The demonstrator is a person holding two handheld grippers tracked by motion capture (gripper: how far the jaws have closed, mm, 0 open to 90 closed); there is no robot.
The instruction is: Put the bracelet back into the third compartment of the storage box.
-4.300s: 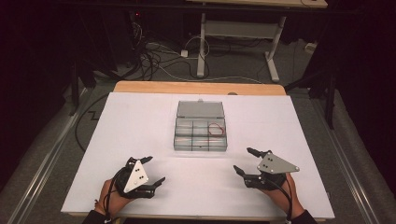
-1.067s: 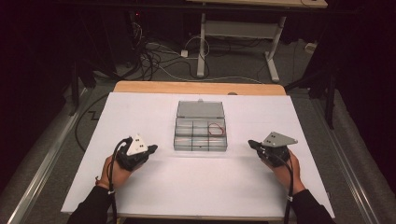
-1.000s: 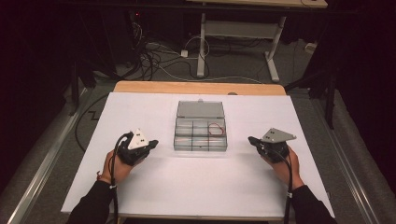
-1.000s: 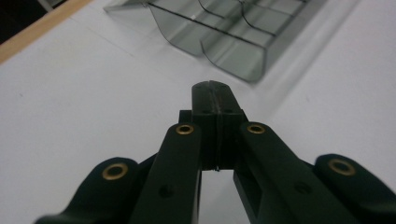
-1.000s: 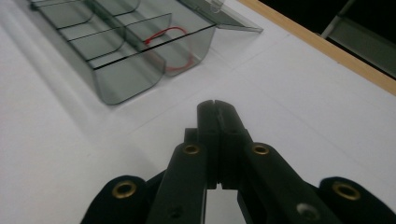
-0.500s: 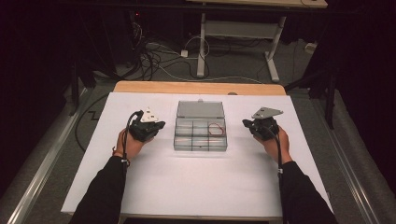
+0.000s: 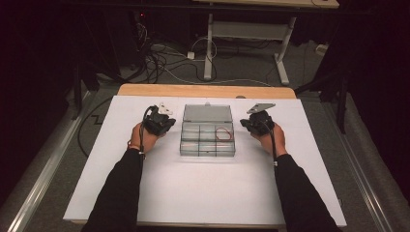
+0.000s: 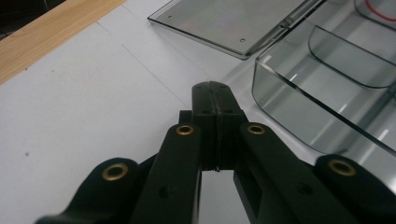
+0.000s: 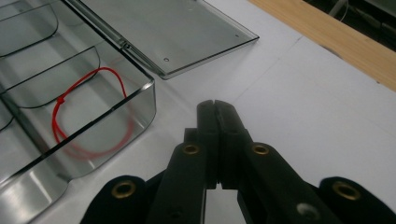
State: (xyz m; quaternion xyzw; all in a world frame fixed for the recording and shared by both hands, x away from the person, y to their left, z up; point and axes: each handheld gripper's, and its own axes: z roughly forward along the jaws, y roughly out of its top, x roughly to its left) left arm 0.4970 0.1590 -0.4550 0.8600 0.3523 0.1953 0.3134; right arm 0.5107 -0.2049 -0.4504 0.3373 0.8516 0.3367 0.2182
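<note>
Clear plastic box (image 7: 208,137): smoke-tinted, rectangular, shallow, at the centre of the white table (image 7: 203,193); walls glossy and rounded at the corners, with thin curved dividers cutting it into compartments.
Lid (image 7: 207,113): flat tinted sheet, hinged open and lying on the table at 12 o'clock from the box; in the left gripper view (image 8: 229,21) it shows small round holes near its edge.
Red string loop (image 7: 224,134): thin cord with a knot, lying in the box's compartment at 2 o'clock; in the right gripper view (image 9: 81,109) it curls on the glossy floor behind the corner wall.
Left gripper (image 7: 162,123): matte black, brass rivets on its links; at 9 o'clock from the box, just beside its wall; jaws pressed together with nothing between them (image 8: 215,100).
Right gripper (image 7: 249,124): same black build, grey three-cornered plate on top; at 3 o'clock from the box, near its wall; jaws pressed together, holding nothing (image 9: 215,116).
Table surface: smooth white sheet; a pale wooden strip (image 7: 205,90) runs along the 12 o'clock edge.
</note>
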